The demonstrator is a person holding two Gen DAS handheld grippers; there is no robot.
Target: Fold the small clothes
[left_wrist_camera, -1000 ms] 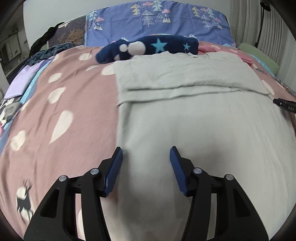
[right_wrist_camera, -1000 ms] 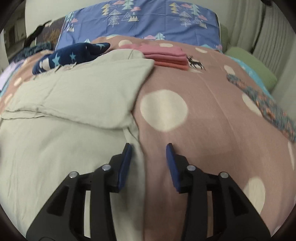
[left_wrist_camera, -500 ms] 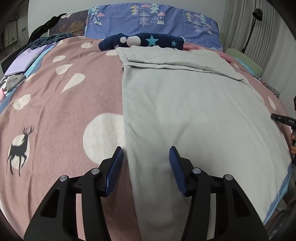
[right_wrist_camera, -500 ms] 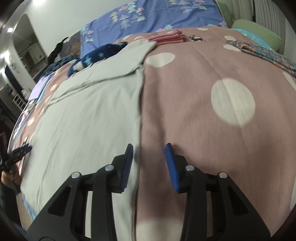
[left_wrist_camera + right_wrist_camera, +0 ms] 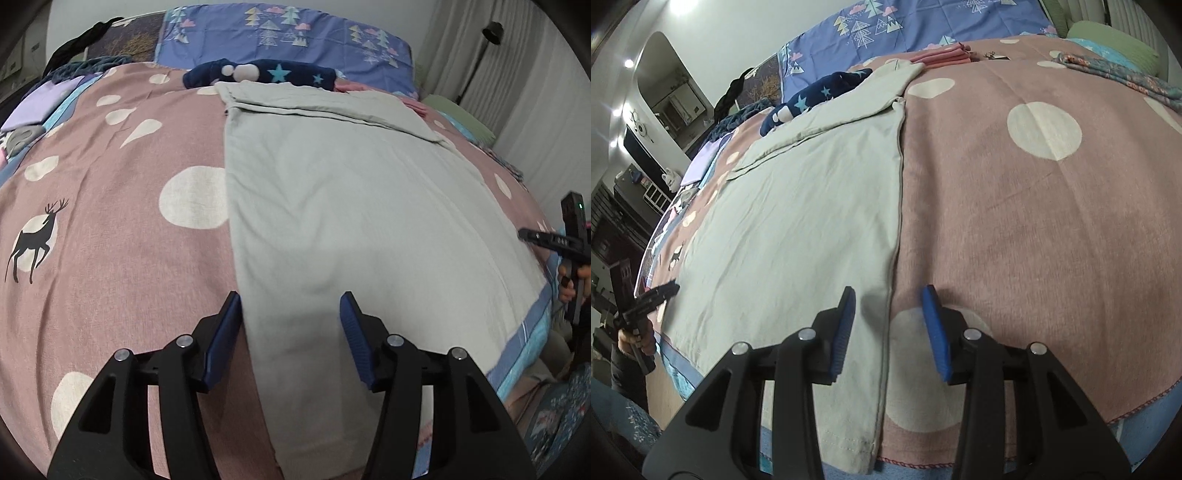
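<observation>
Pink bedspread (image 5: 110, 258) with pale dots and a deer print fills the left wrist view, and the grey-green garment (image 5: 351, 206) lies flat down the middle and right, its far end folded over near the top centre. A navy star-print cloth (image 5: 266, 74) sits just beyond it. The left gripper (image 5: 290, 332) hovers low at bottom centre, fingers wide apart and holding nothing, astride the garment's left edge.

From the right wrist, the garment (image 5: 805, 214) covers the centre-left and its long edge runs down between the spread, unloaded fingers of the right gripper (image 5: 888, 328). Pink folded clothes (image 5: 942, 56) lie at top centre. I judge a pinch here could catch the bedspread too, or uneven grips could skew the fold.
</observation>
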